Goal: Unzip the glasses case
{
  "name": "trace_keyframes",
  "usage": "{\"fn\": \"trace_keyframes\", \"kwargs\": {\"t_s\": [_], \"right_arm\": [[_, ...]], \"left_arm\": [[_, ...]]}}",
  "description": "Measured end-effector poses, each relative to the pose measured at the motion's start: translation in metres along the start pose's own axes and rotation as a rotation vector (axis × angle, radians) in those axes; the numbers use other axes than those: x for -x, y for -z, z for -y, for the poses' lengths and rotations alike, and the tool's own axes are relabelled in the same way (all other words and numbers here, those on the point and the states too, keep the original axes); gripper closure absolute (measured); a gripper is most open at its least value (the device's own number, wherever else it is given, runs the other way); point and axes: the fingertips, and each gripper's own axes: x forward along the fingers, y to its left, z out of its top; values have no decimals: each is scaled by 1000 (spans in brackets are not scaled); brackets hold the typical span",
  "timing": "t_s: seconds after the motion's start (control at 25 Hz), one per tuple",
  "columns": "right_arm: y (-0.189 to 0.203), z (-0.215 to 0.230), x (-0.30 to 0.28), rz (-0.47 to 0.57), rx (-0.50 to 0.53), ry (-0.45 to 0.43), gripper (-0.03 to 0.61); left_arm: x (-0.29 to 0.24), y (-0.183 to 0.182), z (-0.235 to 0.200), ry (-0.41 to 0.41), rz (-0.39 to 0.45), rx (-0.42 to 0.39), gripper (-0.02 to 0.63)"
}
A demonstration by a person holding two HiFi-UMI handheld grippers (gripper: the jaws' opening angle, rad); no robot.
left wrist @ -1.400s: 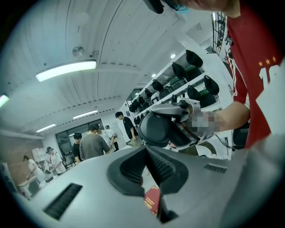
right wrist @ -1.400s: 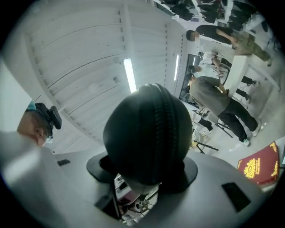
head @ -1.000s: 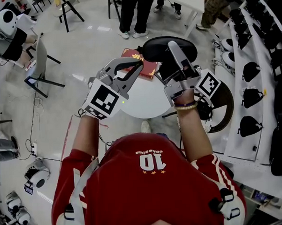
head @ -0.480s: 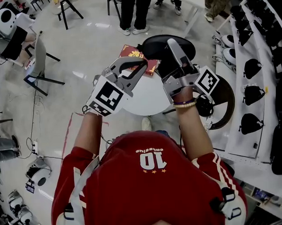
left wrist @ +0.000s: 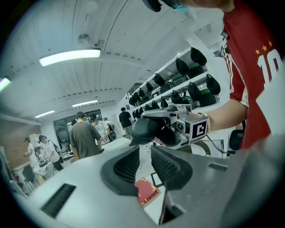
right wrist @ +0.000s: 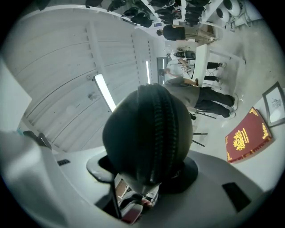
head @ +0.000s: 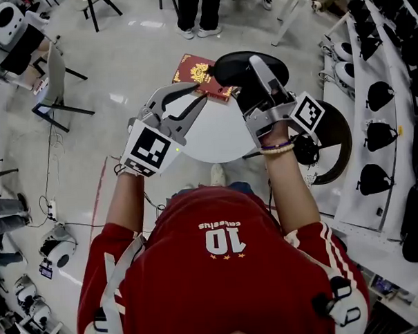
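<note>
Right hand-held gripper (right wrist: 147, 171) round glasses case (right wrist: 142, 133), zipper (right wrist: 163, 129) only in its view

Head view down from above, left tongs (left wrist: 144, 162) view level, right tongs (right wrist: 147, 171) view upward, all show red book (head: 198, 75)

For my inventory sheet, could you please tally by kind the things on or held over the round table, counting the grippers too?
Glasses case: 1
Red book: 1
Dark-bordered card: 1
Grippers: 2 (left gripper, jaws opening, nothing between them; right gripper, shut on the case)
Total: 5
</note>
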Motion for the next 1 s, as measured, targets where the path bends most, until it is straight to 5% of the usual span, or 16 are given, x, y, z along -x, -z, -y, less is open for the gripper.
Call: {"fn": "trace_keyframes", "kwargs": {"t_s": [0.32, 1.0], "right_arm": [[35, 99, 23, -138, -99, 136, 334], [107, 278, 48, -402, -254, 339, 331]], "left_arm": [[14, 31, 1, -14, 1, 128, 495], [10, 60, -8, -159, -85, 194, 495]]}}
